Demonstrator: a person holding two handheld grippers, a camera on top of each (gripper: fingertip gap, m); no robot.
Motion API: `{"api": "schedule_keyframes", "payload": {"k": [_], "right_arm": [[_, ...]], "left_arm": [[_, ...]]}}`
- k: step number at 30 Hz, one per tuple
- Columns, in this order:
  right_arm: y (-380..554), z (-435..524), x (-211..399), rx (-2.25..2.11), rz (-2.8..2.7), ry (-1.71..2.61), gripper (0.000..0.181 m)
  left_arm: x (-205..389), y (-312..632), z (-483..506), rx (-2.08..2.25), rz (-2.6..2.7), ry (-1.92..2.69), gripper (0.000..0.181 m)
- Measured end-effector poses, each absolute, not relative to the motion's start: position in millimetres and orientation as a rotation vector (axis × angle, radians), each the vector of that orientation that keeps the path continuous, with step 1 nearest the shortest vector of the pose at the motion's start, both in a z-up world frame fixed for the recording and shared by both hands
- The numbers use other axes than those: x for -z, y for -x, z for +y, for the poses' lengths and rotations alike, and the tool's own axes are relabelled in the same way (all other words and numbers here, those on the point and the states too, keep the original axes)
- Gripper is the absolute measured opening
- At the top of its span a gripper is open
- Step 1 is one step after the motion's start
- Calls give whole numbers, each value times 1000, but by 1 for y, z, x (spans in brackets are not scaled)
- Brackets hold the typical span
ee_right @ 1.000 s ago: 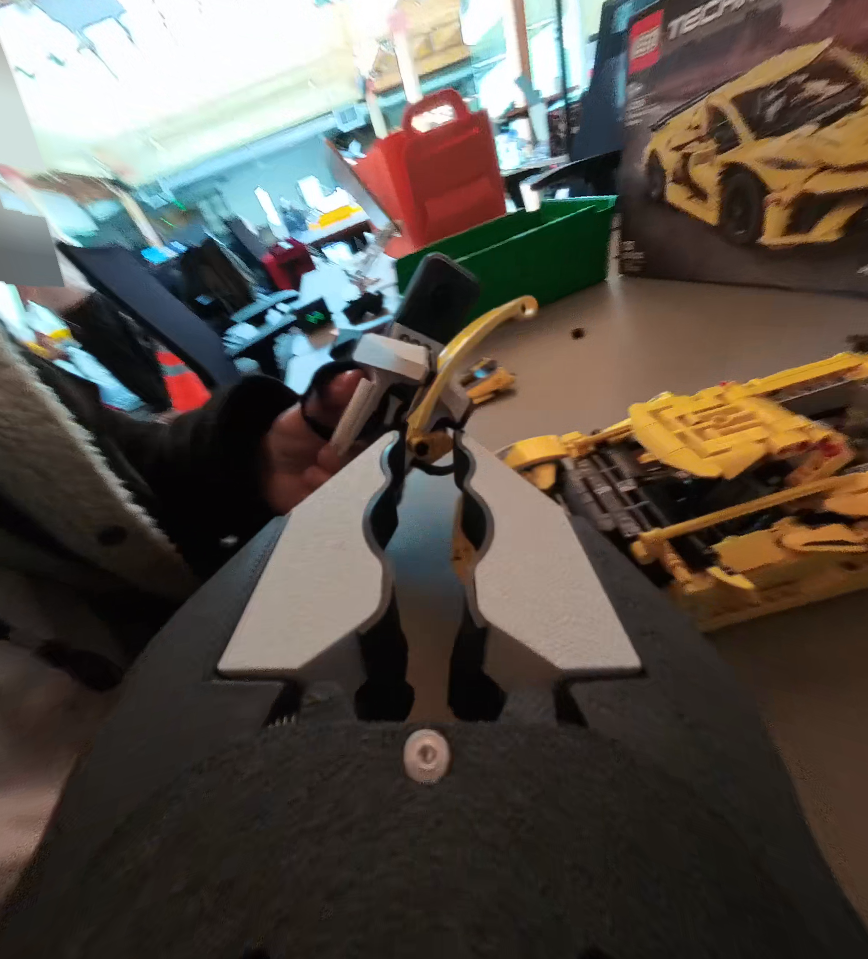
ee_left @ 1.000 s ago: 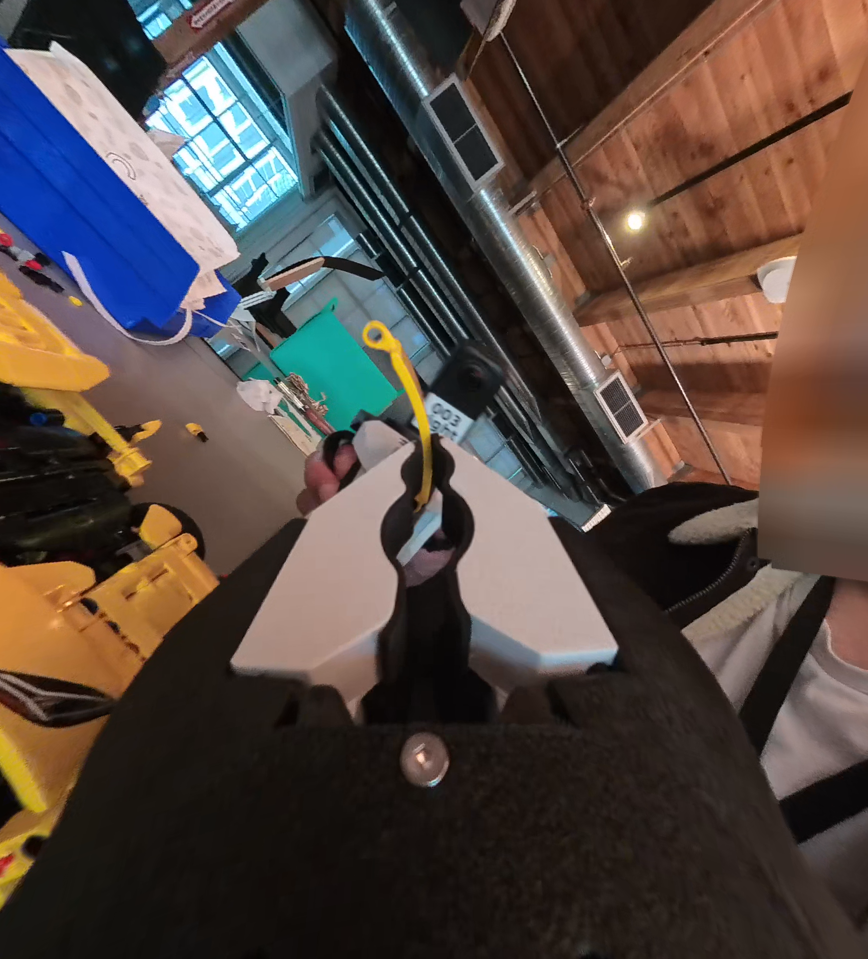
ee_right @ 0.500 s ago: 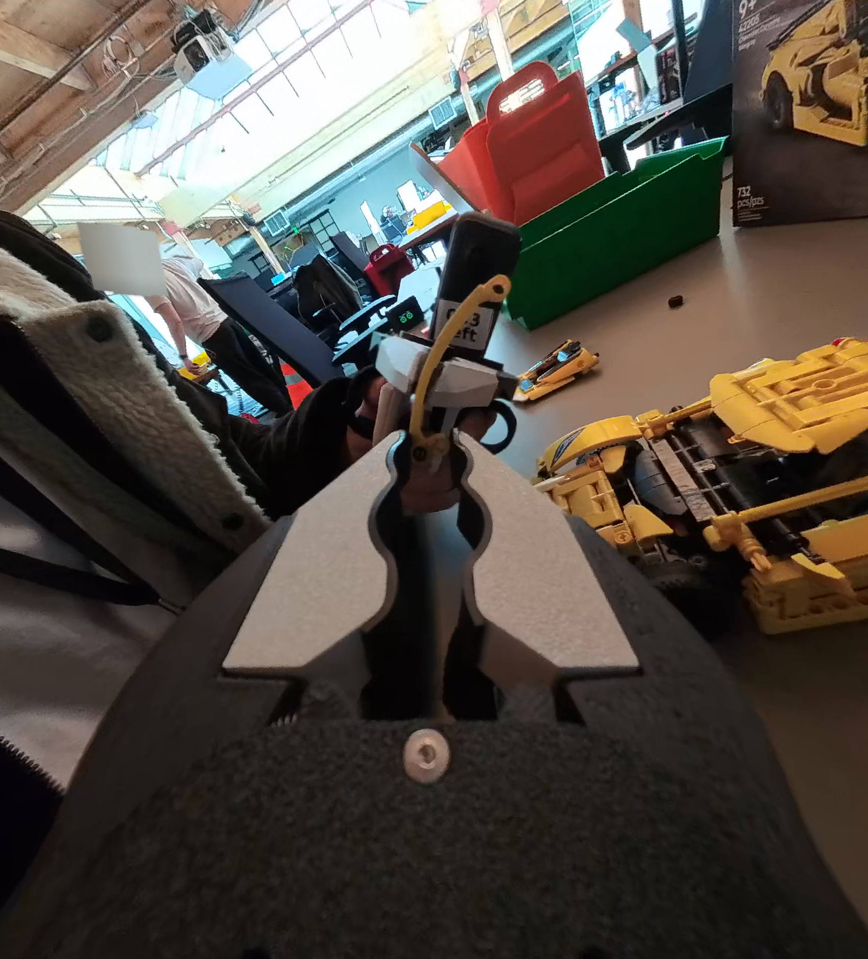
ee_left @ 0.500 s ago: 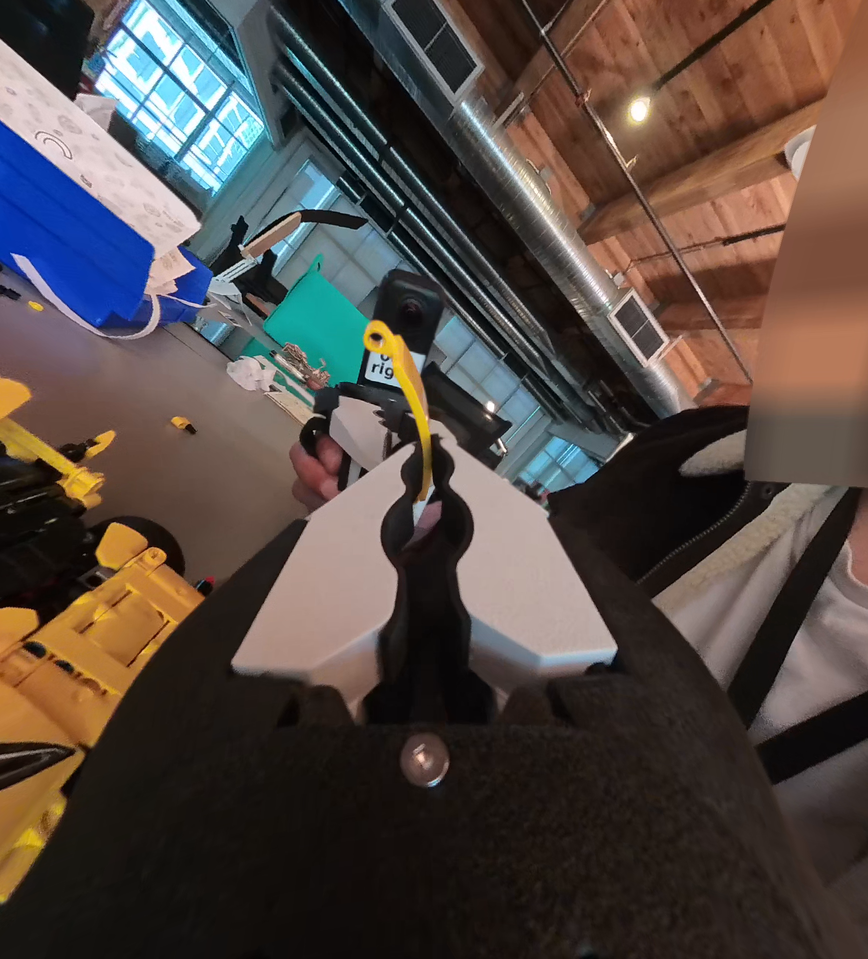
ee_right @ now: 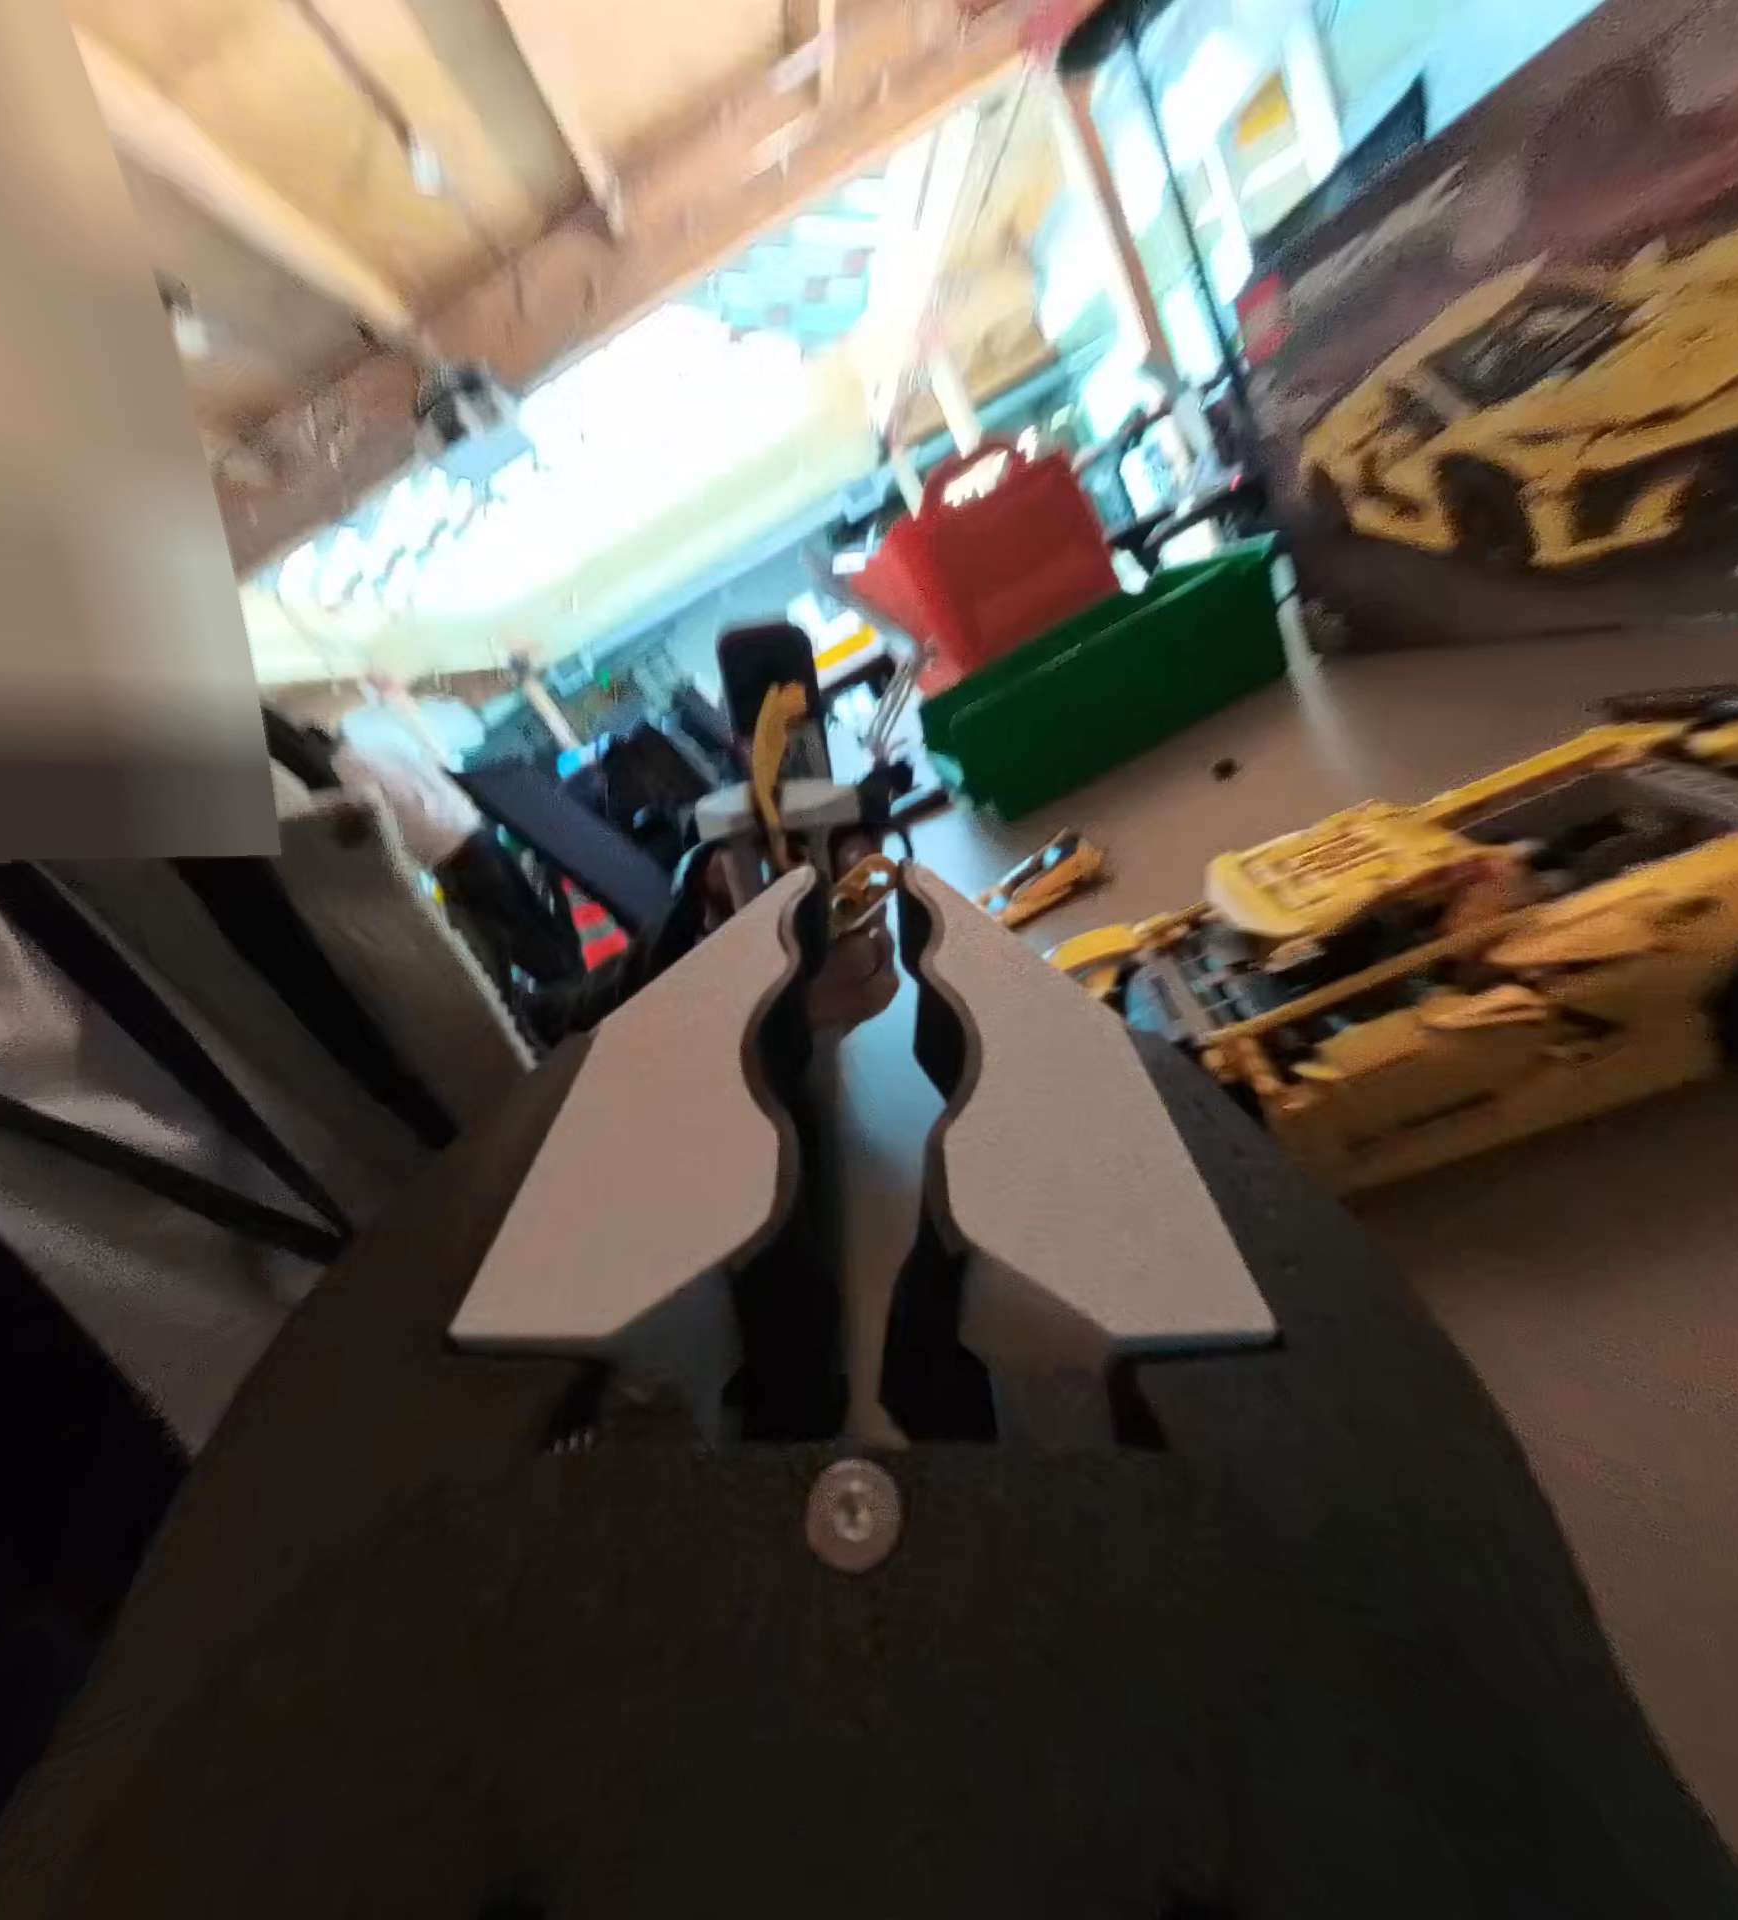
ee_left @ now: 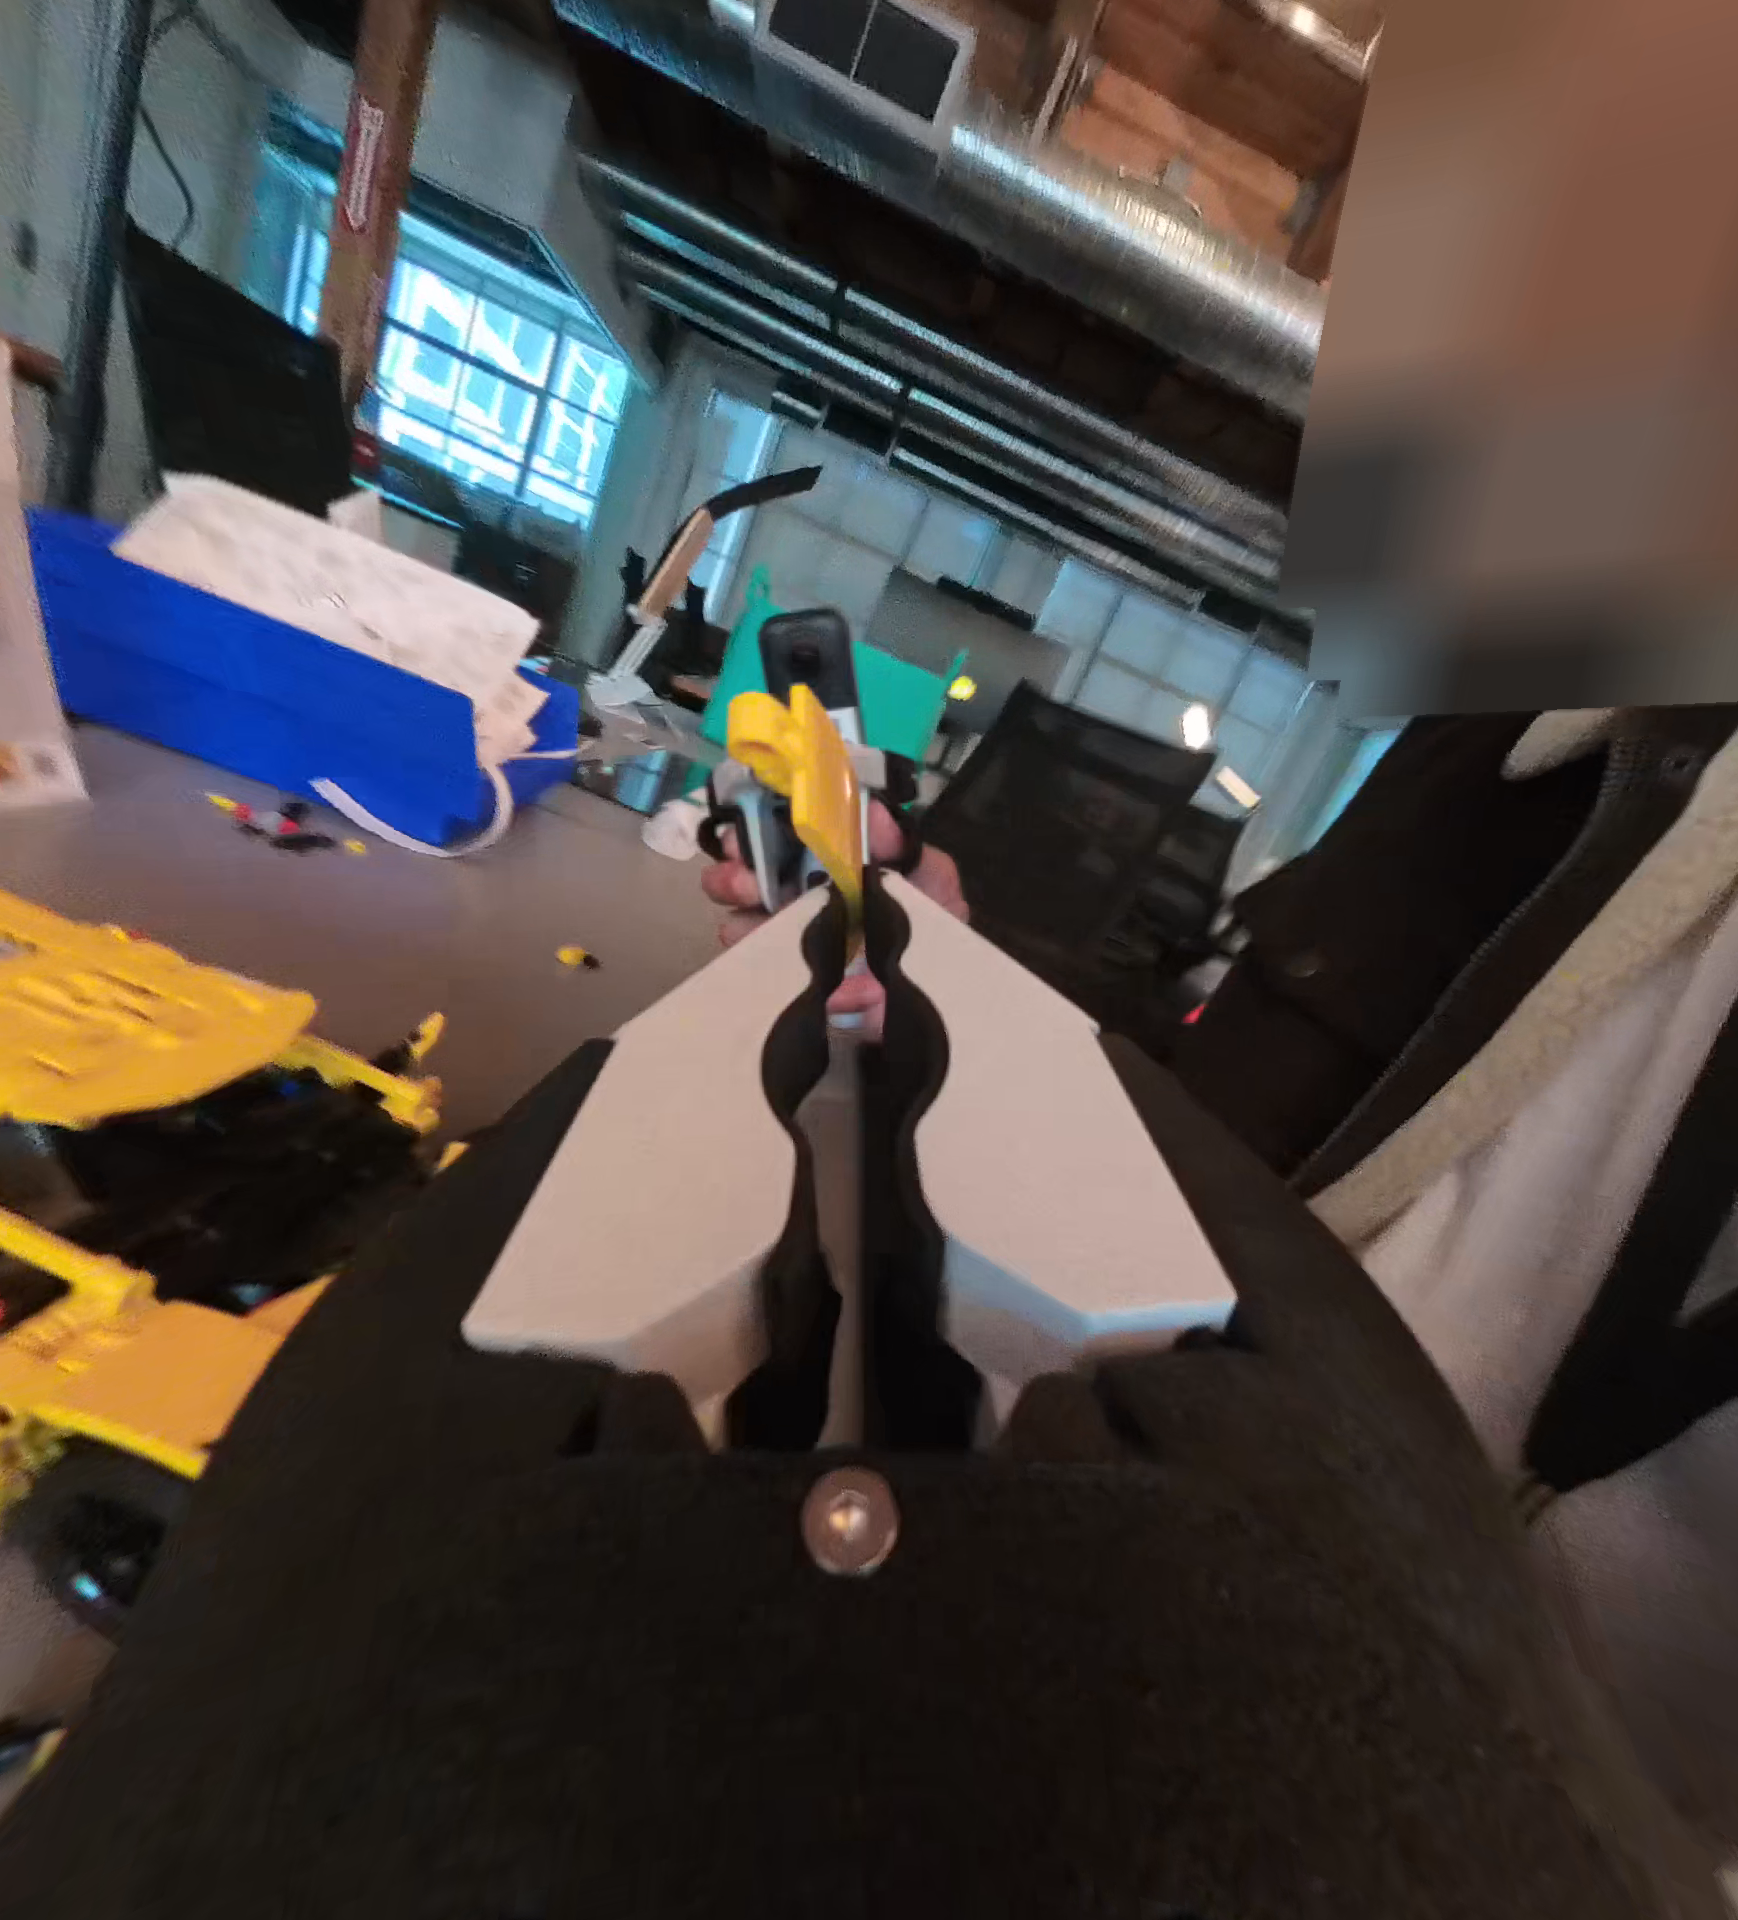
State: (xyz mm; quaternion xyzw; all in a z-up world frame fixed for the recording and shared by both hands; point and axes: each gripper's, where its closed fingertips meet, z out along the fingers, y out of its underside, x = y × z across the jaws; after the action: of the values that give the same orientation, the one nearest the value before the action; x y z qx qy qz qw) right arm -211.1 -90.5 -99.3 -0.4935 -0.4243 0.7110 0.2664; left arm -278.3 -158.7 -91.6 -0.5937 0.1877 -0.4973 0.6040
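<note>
My left gripper is shut on the lower end of a curved yellow plastic strip that stands up from its tips. My right gripper faces it tip to tip, nearly closed on a small yellow piece. Each gripper shows in the other's view: the right one just behind the strip, the left one with the strip in front of it. Both are held in the air above a grey table, close to the person's chest. Both views are blurred.
A partly built yellow and black model car lies on the table beside the grippers. A blue bin with paper, a green bin, a red bag and a large box stand behind. Small loose parts lie about. Tip to tip, the grippers are about 11 cm apart.
Both grippers have swung round while staying tip to tip. The left view has dropped from the ceiling towards the table. The yellow strip now stands more upright, turned broad side on.
</note>
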Motion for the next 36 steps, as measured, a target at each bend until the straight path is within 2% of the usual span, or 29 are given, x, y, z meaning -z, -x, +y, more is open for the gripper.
{"api": "schedule_keyframes", "payload": {"k": [4,11,17,19,23,27,29,32,36], "right_arm": [[248,-123,126,-1896,-1292,1434,12],[188,-11,211,-830,-1386,1807,13],[127,39,261,-437,-1315,2108,16],[133,39,254,-515,-1265,2091,31],[192,-4,200,-668,-1360,1764,46],[266,-140,144,-1474,-1453,1406,38],[272,-163,138,-1719,-1451,1401,32],[267,-157,125,-1930,-1330,1415,20],[262,-148,119,-1956,-1264,1401,9]], "left_arm": [[97,261,-154,1013,531,1405,2],[124,264,-143,1023,443,1563,2],[110,270,-145,1230,327,1473,2],[109,279,-140,1299,244,1455,2],[110,287,-135,1448,119,1428,2],[110,279,-137,1629,82,1389,2],[112,275,-140,1646,106,1402,2],[108,271,-146,1652,153,1390,2],[106,269,-148,1647,177,1384,2]]}}
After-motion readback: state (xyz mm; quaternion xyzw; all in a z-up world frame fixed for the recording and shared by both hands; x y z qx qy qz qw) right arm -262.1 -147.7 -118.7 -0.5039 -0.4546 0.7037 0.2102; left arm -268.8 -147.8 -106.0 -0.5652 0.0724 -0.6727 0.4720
